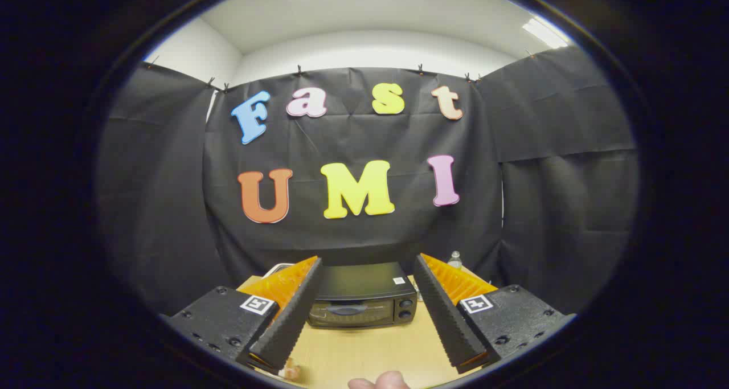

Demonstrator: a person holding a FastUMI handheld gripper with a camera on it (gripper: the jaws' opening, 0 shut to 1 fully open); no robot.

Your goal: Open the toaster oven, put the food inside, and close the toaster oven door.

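A black toaster oven (pixel 362 302) stands on the wooden table (pixel 370 349), door closed, with a handle across the top of its front and two knobs on its right. My gripper (pixel 367 266) is open, its two black-and-orange fingers (pixel 290 315) spread wide, and the oven lies beyond and between them. A small piece of pale, orange-tinged food (pixel 292 369) rests on the table beside the lower end of the left finger, partly hidden by it. Nothing sits between the fingers.
A small clear bottle (pixel 454 259) stands behind the oven's right side. A light-coloured object (pixel 277 269) peeks out behind the left finger. A fingertip of a person's hand (pixel 380 381) shows at the near table edge. Black cloth walls surround the table.
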